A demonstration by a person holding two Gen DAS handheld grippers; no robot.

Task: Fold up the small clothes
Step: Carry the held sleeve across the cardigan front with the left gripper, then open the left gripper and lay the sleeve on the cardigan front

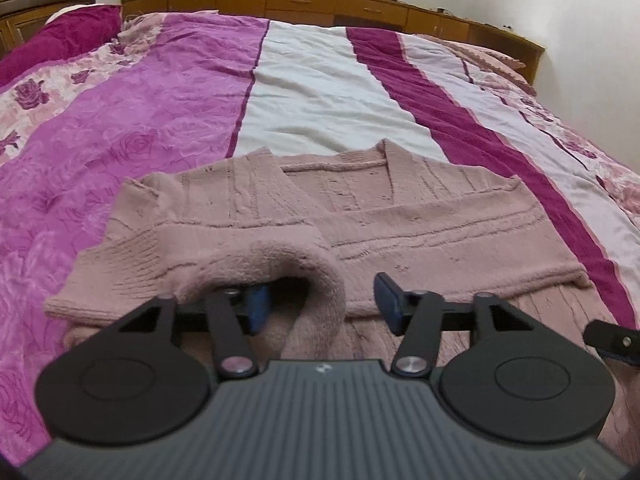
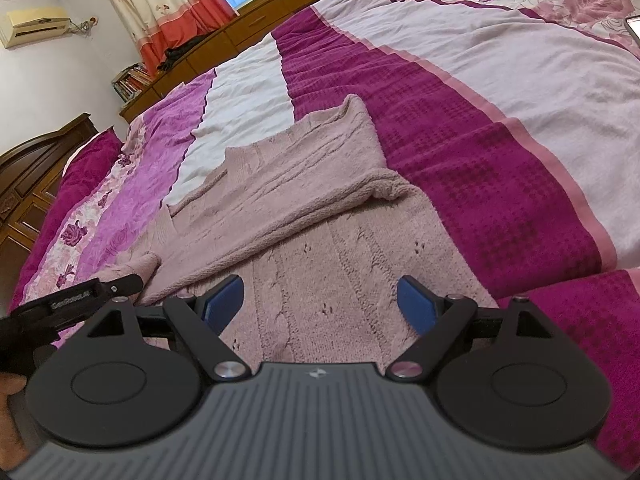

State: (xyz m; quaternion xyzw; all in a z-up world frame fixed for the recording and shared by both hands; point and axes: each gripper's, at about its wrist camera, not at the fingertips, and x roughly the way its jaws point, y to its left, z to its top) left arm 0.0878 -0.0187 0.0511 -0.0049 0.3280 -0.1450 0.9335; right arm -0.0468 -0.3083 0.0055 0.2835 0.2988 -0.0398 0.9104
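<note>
A dusty pink knit sweater [image 1: 400,220] lies flat on the bed, its sleeves folded across the body. My left gripper [image 1: 322,302] is open at the sweater's near left. A rolled sleeve edge [image 1: 280,256] arches over its left finger and hangs down between the pads, which do not press on it. In the right wrist view the sweater [image 2: 320,200] stretches away, with a sleeve folded across it. My right gripper [image 2: 320,302] stands wide open just above the sweater's body, with nothing between its fingers. The left gripper's tip [image 2: 76,304] shows at the left there.
The bedspread [image 1: 320,92] has magenta, white and floral pink stripes. A wooden headboard cabinet [image 1: 304,0] runs along the far end under a window. A pale flat object [image 2: 634,32] lies at the bed's right edge. A person's hand [image 2: 8,392] shows at lower left.
</note>
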